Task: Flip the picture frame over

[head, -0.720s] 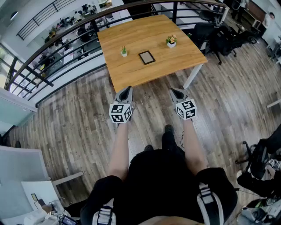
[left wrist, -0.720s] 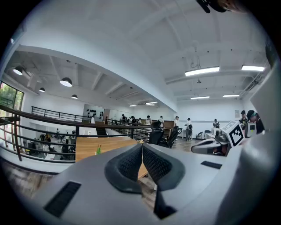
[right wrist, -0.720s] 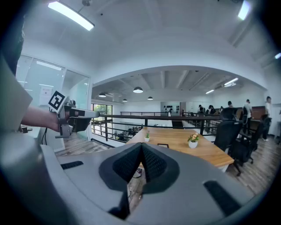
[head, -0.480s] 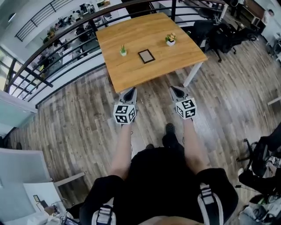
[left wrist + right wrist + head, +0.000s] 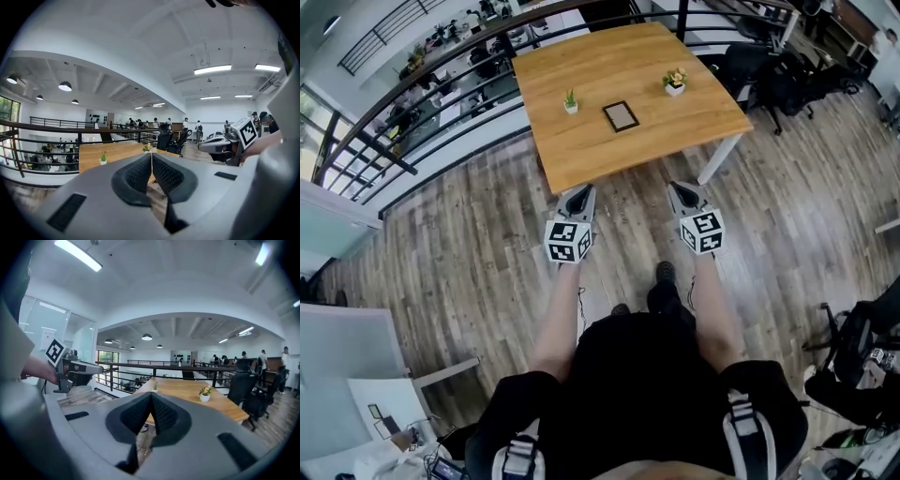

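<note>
1. Floor (image 5: 459, 281): grey-brown wood planks, fills most of the head view. The person stands on it, short of the table.
2. Railing (image 5: 441, 86): dark metal, curves round behind the table's far and left sides. A lower office level shows thru the bars.
3. Table (image 5: 609, 157): light wood top, white legs, dead ahead. In the head view its near edge sits just past both gripper tips.
4. Person (image 5: 647, 375): black top, both forearms stretched fwd, a gripper in each hand.
5. Chairs (image 5: 769, 80): black office chairs, bunched off the table's right side.
6. L gripper (image 5: 578, 192): held over the floor, nose aimed at the table, roughly level. Jaws pressed together, pads meeting, nothing between them.
7. R gripper (image 5: 679, 187): alongside the L one, apart from it, also aimed at the table w/ a slight dip. Jaws closed tight, pads meeting, nothing held.
8. Frame (image 5: 621, 115): dark rim, pale centre, lying flat around mid-table. It's between the two pots, clear of both and well apart from both grippers. Can't tell which face is up.
9. Flower pot (image 5: 675, 82): white, yellow-pink blooms, right of the frame toward the far edge.
10. Sprig pot (image 5: 571, 101): white, small green shoot, left of the frame.
</note>
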`<state>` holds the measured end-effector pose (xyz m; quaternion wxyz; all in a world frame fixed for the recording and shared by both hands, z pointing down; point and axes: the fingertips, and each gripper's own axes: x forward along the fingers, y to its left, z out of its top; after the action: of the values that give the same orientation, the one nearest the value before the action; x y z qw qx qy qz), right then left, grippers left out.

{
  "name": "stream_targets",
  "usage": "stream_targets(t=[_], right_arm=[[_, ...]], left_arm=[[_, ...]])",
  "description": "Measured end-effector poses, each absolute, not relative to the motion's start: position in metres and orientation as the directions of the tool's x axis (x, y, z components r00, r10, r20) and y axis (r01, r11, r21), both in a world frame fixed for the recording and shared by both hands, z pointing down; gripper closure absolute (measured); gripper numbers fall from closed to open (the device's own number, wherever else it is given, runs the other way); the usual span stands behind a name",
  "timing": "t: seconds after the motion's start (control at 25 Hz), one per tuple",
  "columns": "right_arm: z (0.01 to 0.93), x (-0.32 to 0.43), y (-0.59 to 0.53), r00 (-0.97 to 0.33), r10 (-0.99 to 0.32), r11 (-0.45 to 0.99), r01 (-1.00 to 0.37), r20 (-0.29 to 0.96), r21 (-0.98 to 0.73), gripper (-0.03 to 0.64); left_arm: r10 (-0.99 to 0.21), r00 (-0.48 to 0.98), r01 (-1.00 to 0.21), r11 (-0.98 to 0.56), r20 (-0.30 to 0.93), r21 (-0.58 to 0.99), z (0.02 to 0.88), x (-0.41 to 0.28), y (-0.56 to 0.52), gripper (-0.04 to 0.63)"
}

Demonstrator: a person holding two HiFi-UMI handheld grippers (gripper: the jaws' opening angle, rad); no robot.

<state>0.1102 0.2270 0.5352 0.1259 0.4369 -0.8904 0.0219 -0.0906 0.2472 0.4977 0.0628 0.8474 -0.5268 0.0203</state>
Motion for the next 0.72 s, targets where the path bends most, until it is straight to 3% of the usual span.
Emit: stream_targets(t=[0.36, 0.48, 0.56, 0.68, 0.72], right_arm=[[0.538, 0.108, 0.216, -0.587, -0.774, 0.615, -0.787, 0.24, 0.059, 0.607], [0.538, 0.104, 0.217, -0.592, -0.769, 0.62, -0.783, 0.241, 0.055, 0.572], [0.54, 0.104, 0.216, -0.591, -0.772, 0.617, -0.786, 0.236, 0.049, 0.521], [0.543, 0.104, 0.214, -0.59, -0.775, 0.611, -0.791, 0.226, 0.034, 0.386], [0.544, 0.104, 0.213, -0.591, -0.775, 0.611, -0.792, 0.222, 0.023, 0.369]], left_arm=[[-0.889, 0.445, -0.894, -0.435, 0.106, 0.103, 0.496, -0.093, 0.244, 0.572], [-0.89, 0.445, -0.894, -0.435, 0.103, 0.107, 0.495, -0.094, 0.246, 0.572], [-0.893, 0.438, -0.898, -0.428, 0.1, 0.105, 0.497, -0.095, 0.247, 0.571], [-0.899, 0.428, -0.902, -0.418, 0.093, 0.109, 0.5, -0.097, 0.245, 0.568], [-0.899, 0.427, -0.902, -0.416, 0.094, 0.114, 0.5, -0.097, 0.244, 0.543]])
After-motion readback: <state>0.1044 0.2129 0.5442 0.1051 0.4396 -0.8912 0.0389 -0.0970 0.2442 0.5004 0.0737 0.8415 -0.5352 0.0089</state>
